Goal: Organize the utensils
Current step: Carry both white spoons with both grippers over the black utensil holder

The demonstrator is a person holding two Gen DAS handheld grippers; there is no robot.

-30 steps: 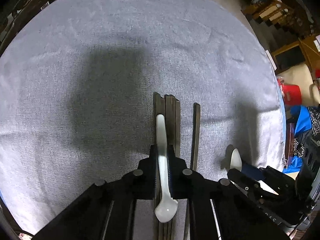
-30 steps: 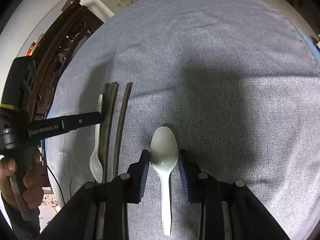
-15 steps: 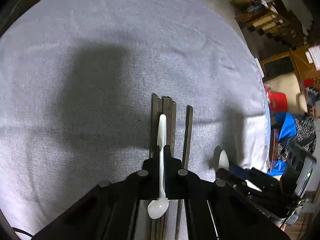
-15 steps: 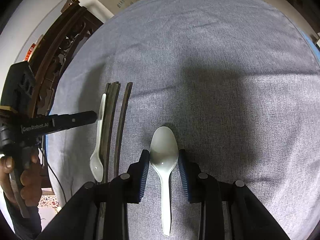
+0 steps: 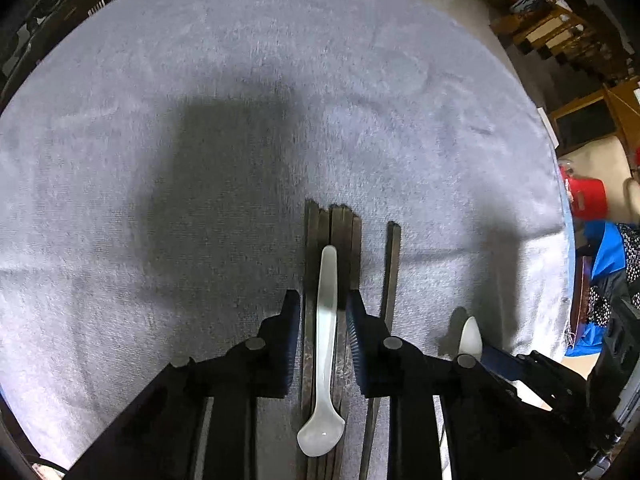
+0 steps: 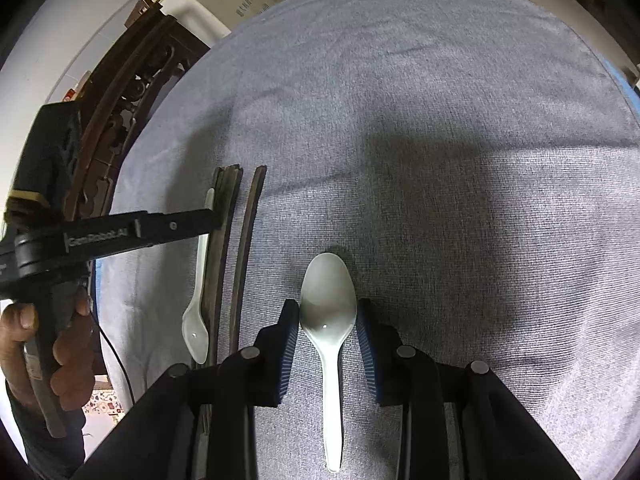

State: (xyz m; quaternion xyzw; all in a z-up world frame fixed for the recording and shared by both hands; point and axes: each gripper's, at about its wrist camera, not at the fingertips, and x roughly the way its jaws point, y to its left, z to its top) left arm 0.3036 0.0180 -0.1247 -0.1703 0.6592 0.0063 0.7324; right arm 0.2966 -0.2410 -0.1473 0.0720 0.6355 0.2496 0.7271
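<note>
1. A small white spoon (image 5: 326,344) lies on top of a bundle of dark chopsticks (image 5: 340,232) on the worktop (image 5: 160,160), handle pointing far and bowl near. It sits toward the left of the grey cloth that covers the worktop.
2. The left gripper (image 5: 323,316) stands steeply over this spoon with its jaws opening. The spoon's handle runs between the two blue pads, and a gap shows on each side, so the pads do not press on it.
3. One more dark chopstick (image 5: 390,272) lies alone just to the right of the bundle, parallel to it and apart from it.
4. Further right, well apart from the chopsticks, a larger white plastic spoon (image 6: 328,300) lies flat on the cloth, bowl far and handle running near.
5. The right gripper (image 6: 327,320) hangs over this larger spoon with its jaws part way apart, one pad on each side of the bowl. The pads sit very close to the bowl's edges; I cannot tell whether they touch it.
6. In the right wrist view, a hand (image 6: 44,344) at the left edge grips the left gripper's black handle.
7. Beyond the worktop's left rim stands dark carved wooden furniture (image 6: 124,92). Past the right rim, a red bucket (image 5: 588,198) and blue fabric (image 5: 604,244) show on the floor.
</note>
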